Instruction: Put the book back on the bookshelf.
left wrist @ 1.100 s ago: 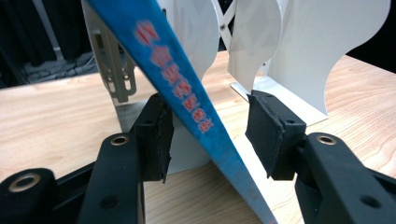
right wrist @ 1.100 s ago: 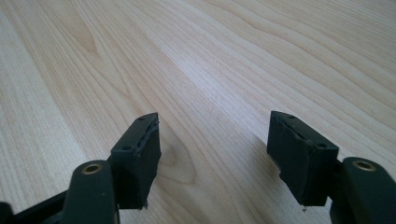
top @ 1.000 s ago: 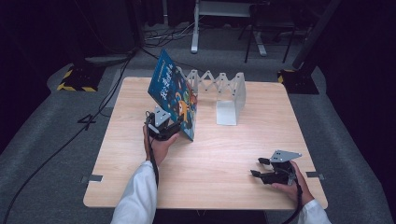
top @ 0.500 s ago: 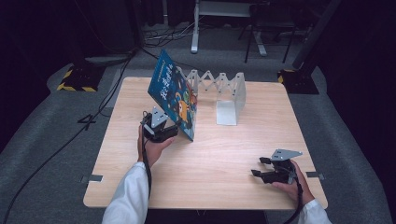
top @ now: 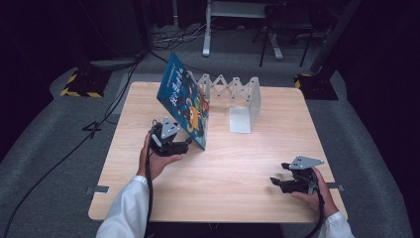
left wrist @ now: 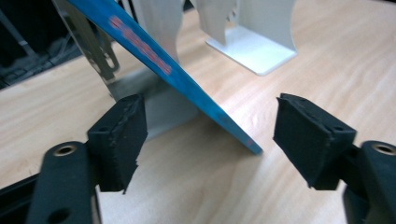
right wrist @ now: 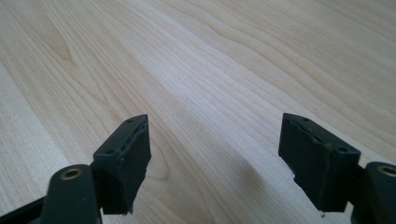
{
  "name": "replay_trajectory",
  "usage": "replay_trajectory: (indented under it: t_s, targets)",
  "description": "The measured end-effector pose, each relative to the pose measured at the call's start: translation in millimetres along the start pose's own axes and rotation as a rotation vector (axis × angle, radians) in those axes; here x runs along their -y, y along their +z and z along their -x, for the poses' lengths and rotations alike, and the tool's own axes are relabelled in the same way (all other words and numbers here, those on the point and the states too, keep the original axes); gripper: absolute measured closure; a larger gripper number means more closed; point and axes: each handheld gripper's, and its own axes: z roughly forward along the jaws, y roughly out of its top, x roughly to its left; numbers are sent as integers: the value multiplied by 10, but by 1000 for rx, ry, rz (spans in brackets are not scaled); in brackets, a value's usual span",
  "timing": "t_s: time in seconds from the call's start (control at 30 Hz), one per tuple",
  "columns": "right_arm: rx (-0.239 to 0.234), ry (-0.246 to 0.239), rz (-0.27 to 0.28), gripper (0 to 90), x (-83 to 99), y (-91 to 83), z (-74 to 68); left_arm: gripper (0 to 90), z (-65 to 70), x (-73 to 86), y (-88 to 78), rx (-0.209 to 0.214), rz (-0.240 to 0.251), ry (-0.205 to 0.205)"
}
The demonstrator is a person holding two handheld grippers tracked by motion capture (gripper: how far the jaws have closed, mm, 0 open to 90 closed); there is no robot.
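Left gripper (top: 185, 144) sits just off the lower corner of the blue book (top: 184, 101), jaws wide apart and just been opening. In the left gripper view the book's bottom edge (left wrist: 187, 84) runs down between the two black pads (left wrist: 122, 135), but neither pad presses on it, so nothing is gripped. The book leans tilted against the near end of the white folding book rack (top: 233, 96), its lower edge on the table (top: 233, 163), toward the far left part of the tabletop. Over by the near right corner, the right gripper (top: 275, 182) rests low over bare wood, its jaws also spread wide and just been opening, nothing between them.
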Motion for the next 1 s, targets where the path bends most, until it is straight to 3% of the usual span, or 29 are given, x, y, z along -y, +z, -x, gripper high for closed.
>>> replay_trajectory:
  t_s: [0.1,0.13,0.27,0.33,0.37,0.53,0.67,0.77,1.0]
  targets:
    - [14,-7,3,251,-18,-26,-7,223,23,10,-16,5,-36,15]
    - [27,-14,6,249,-30,-45,-14,223,34,23,-29,29,-46,24]
    - [46,-20,13,244,-58,-93,-31,177,91,70,-108,39,-69,97]
    - [48,-22,15,244,-60,-99,-32,175,102,82,-124,43,-69,105]
    - [55,-24,16,244,-65,-106,-34,175,120,99,-154,45,-93,140]
    - [69,-33,14,244,-74,-127,-59,179,155,148,-216,29,-126,186]
    - [77,-47,9,246,-64,-161,-74,191,206,247,-326,2,-154,251]
    - [82,-49,6,248,-54,-178,-73,196,226,296,-364,-7,-170,276]
    - [107,-40,19,255,34,-262,-53,186,209,529,-525,-44,-198,278]
